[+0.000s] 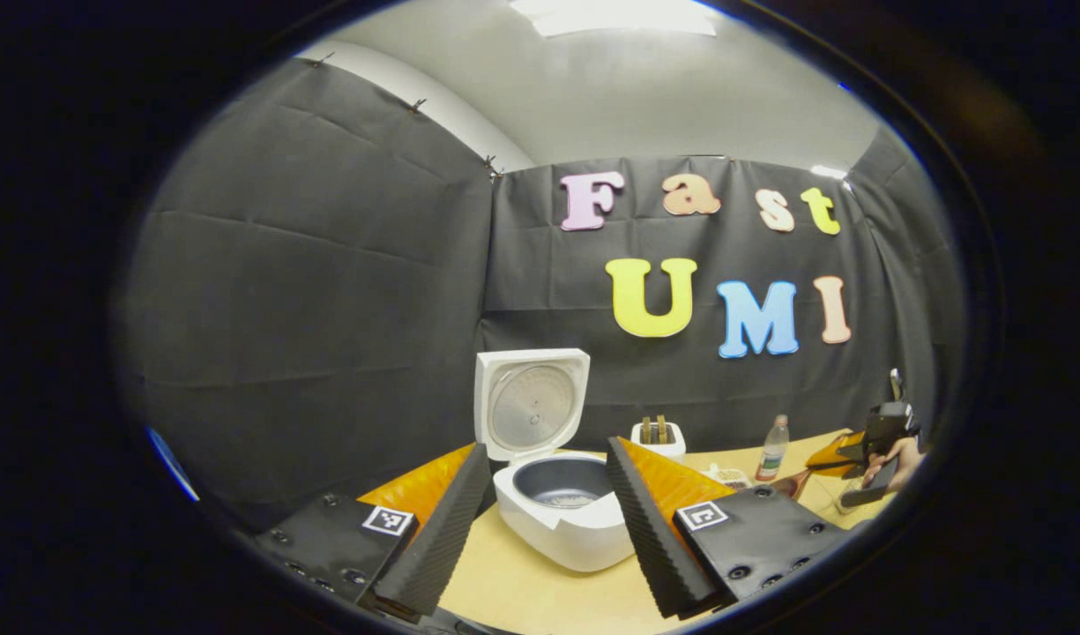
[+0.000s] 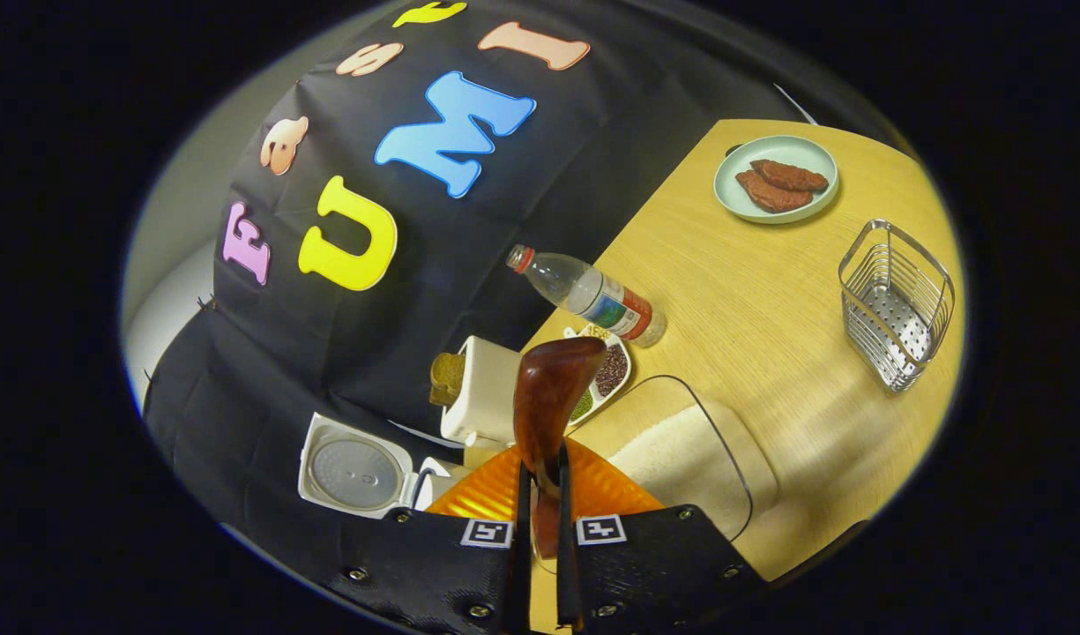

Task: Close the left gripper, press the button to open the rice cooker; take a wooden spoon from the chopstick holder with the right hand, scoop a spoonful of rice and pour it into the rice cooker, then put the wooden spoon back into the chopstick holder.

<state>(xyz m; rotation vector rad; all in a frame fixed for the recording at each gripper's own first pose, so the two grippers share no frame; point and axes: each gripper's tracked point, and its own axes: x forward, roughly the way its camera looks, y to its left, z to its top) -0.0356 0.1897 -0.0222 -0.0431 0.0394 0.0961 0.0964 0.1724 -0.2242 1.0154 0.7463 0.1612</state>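
In the left gripper view the left gripper (image 1: 540, 529) sits nearest, released; its two ribbed, wedge-shaped fingers (image 1: 438, 538) splay wide apart with nothing between them; just beyond the tips stands the rice cooker (image 1: 566, 520), a smooth white rounded body on the pale wood-grain desk (image 1: 522, 591); its square lid (image 1: 531, 401) stands upright, hinged at the back, showing a round brushed-metal inner plate; the dark, matte inner pot (image 1: 562, 481) lies open to view; behind it, near the desk's back edge, a small white toaster (image 1: 659, 437) holds two brown slices; further right a clear plastic bottle (image 1: 773, 448) stands upright; at the desk's right edge a hand (image 1: 897, 463) holds the right gripper (image 1: 844, 459).

In the right gripper view the right gripper (image 2: 540, 520) is clenched on the wooden spoon (image 2: 548, 397); both fingers press the handle, and the glossy, reddish-brown curved bowl rises ahead of the tips; just beside it lies a clear, rounded-corner container of white rice (image 2: 681, 459), grainy in texture; beyond the spoon a white divided dish (image 2: 606, 370) holds dark and green grains, touching or nearly touching the bottle; the chopstick holder (image 2: 897, 304), a wire basket with a perforated metal floor, stands apart toward the desk's far side; a round pale-green plate (image 2: 733, 198) with two reddish-brown slabs sits near the far corner.
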